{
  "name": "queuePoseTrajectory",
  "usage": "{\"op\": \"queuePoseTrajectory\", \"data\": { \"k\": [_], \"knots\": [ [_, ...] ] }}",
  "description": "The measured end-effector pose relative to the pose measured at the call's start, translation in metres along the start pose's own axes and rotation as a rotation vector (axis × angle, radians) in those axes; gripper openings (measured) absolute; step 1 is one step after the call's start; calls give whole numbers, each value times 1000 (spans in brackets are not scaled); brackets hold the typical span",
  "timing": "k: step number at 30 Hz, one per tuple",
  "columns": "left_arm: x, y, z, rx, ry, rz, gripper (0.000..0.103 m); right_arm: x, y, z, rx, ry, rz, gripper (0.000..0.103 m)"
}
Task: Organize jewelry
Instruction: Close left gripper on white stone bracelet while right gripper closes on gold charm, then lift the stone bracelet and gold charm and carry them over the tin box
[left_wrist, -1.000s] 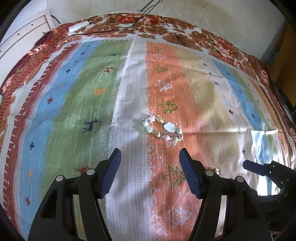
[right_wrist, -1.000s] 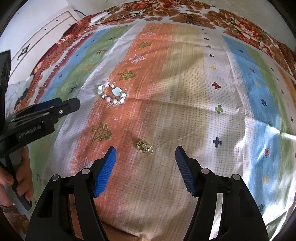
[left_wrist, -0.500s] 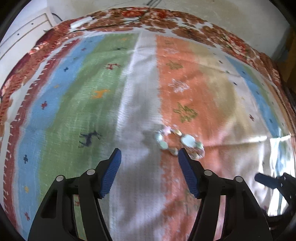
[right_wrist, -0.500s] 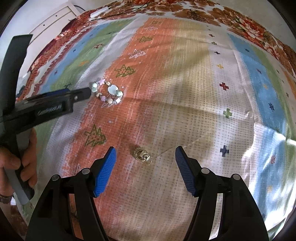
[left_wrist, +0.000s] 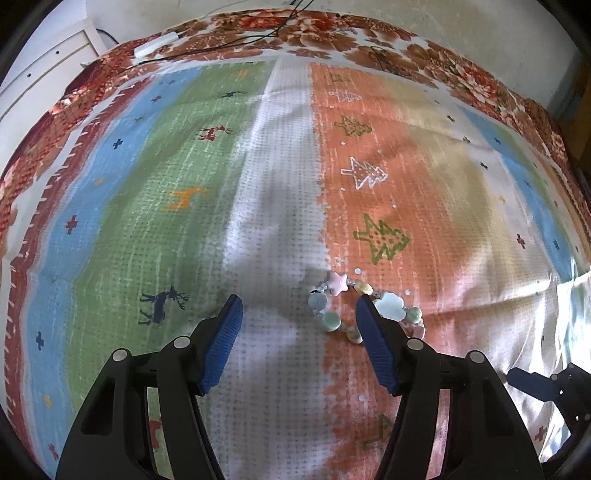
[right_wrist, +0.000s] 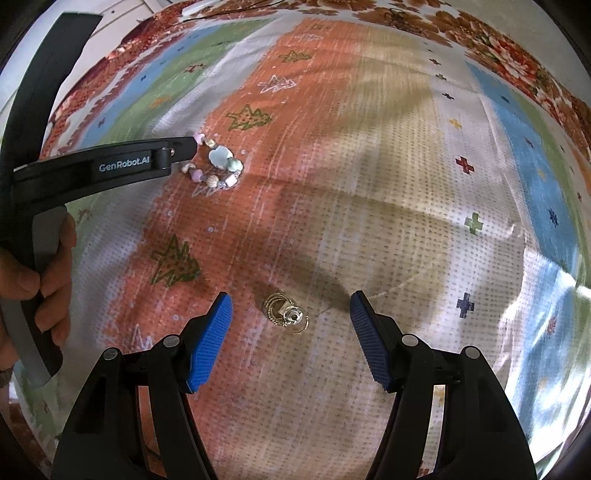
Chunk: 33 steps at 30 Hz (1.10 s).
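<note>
A striped, patterned bedspread (left_wrist: 280, 229) covers a bed. In the left wrist view, the left gripper (left_wrist: 297, 314) points down with its blue pads apart, clamping nothing; a pastel beaded bracelet (left_wrist: 334, 301) lies at the gripper's 2 o'clock, partly behind the right pad. In the right wrist view, the right gripper (right_wrist: 290, 312) also stands apart and empty, with a small gold chain necklace (right_wrist: 286, 314) lying on the bedspread between its pads. A hand (right_wrist: 40, 273) grips the left gripper's handle at 9 o'clock.
</note>
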<state>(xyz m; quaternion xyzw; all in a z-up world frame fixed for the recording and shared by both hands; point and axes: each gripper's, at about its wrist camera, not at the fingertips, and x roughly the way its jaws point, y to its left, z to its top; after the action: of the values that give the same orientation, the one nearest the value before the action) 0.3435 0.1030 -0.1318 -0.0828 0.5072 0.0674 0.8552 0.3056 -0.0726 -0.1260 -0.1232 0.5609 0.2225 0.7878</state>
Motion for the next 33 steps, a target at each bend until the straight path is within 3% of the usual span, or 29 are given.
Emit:
{"op": "queuePoseTrajectory", "data": {
  "k": [6, 8, 10, 12, 14, 18, 20, 33],
  "knots": [
    [8, -10, -2, 67, 4, 39, 63, 3, 3, 2, -3, 8, -10, 66],
    [9, -12, -2, 78, 1, 46, 59, 4, 3, 2, -6, 12, -2, 58],
    [8, -14, -3, 96, -1, 35, 49, 4, 3, 2, -8, 12, -1, 52],
    [8, -14, -3, 100, -1, 30, 27, 4, 2, 2, -7, 13, 6, 42],
    [8, -11, -3, 103, 6, 14, 11, 4, 1, 1, -4, 18, 9, 35],
    [8, -7, -3, 90, 13, -12, 10, 4, -2, 0, 5, 26, 15, 19],
    [7, -7, -3, 87, 16, -8, 10, 3, -3, 0, 4, 29, 16, 17],
    [-31, -6, -1, 76, -23, -30, 10, -12, -2, -3, -8, 0, -1, 17]
  ]
}}
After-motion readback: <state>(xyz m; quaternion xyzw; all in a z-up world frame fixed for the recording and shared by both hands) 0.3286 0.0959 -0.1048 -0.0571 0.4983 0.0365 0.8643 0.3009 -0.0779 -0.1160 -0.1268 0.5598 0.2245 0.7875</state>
